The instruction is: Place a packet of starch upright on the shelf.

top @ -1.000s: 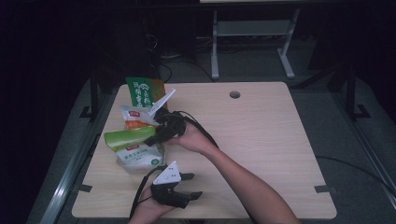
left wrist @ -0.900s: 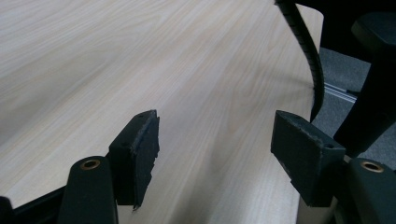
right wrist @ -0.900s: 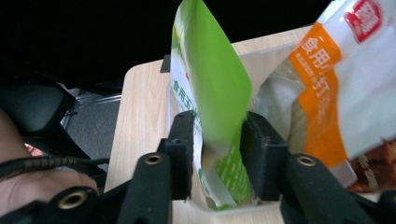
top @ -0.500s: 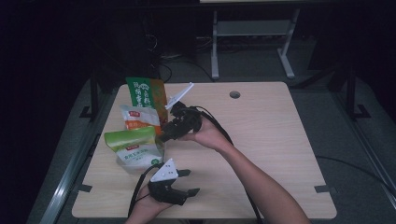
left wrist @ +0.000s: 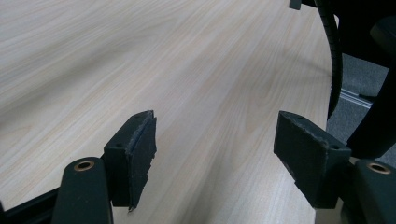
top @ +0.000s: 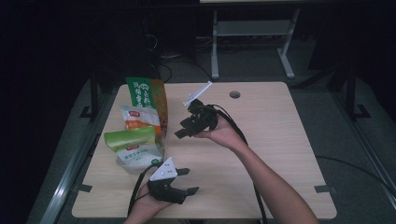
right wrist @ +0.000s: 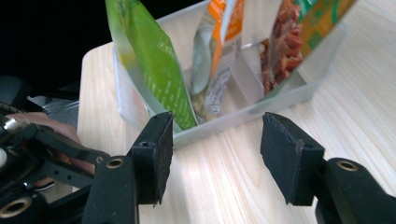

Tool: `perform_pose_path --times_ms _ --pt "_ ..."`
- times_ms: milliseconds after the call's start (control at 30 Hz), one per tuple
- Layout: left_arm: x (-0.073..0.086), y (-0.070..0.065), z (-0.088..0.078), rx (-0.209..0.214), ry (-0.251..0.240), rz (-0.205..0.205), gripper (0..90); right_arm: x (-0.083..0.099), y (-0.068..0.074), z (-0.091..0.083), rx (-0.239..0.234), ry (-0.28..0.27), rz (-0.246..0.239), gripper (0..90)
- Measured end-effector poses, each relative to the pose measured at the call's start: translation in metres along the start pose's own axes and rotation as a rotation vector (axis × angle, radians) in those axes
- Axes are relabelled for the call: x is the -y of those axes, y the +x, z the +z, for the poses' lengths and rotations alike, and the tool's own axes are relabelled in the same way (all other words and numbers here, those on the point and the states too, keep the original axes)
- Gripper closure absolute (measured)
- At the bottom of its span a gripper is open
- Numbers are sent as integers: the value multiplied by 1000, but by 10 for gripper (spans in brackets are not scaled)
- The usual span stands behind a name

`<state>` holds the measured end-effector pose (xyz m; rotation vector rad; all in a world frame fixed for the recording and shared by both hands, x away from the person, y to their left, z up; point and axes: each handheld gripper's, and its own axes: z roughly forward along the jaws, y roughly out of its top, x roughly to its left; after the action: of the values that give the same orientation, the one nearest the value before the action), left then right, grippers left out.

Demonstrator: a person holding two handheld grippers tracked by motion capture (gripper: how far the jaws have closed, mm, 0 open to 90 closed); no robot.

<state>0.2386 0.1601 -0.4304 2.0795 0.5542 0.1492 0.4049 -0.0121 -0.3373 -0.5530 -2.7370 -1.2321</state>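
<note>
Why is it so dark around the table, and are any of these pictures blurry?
High view: only the wooden table is lit, the room around it falls to near black, and the snack bags look soft. Left gripper view: the claw pads are sharp, the far tabletop smears out of focus. Right gripper view: crisp on the clear bin, with a bright patch of glare on the wood in front.

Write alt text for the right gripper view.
The right gripper hangs open and empty over a light wooden table, facing a clear plastic bin. Three snack pouches stand in it: green, orange-and-white and one showing red pieces.
</note>
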Motion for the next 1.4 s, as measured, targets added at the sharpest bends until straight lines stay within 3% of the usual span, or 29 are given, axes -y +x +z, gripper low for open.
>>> perform_pose_path --times_ms 600,967,1400 --pt "0 2 -2 -6 -8 -8 292 28 -16 -21 51 20 68 390" --pt "0 1 -1 -4 -5 -9 291 63 -18 -42 81 16 152 369" --pt "0 1 -2 -3 2 5 291 120 -12 -57 118 33 227 354"
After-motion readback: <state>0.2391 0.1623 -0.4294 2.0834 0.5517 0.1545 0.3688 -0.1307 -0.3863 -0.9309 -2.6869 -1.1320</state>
